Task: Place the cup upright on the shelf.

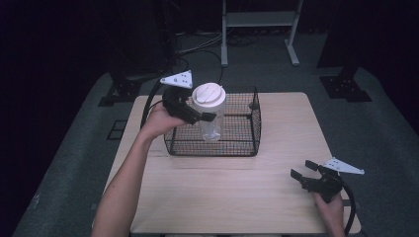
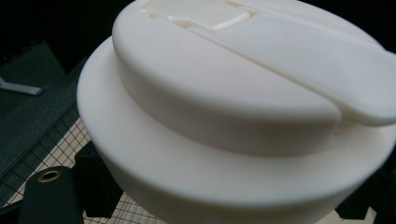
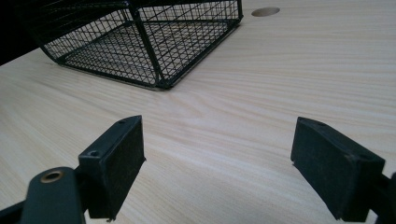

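Observation:
A clear plastic bottle [image 1: 212,123] with a wide cream lid [image 1: 208,94] hangs upright above the black wire basket [image 1: 247,145]. My left gripper [image 1: 200,116] is shut on the bottle just under the lid, coming in from the left. In the left gripper view the cream lid [image 2: 224,116] sits right in front of the camera, with a black finger [image 2: 95,186] pressed against the bottle below it. At the table's front right, my right gripper [image 1: 303,169] rests open, and between its pads [image 3: 116,163] lies only bare wood.
The basket [image 3: 140,42] sits at the back middle of the light wooden table [image 1: 276,197]. A small round hole [image 3: 265,11] marks the tabletop beyond it. A metal frame [image 1: 259,29] and dark stands rise from the floor behind.

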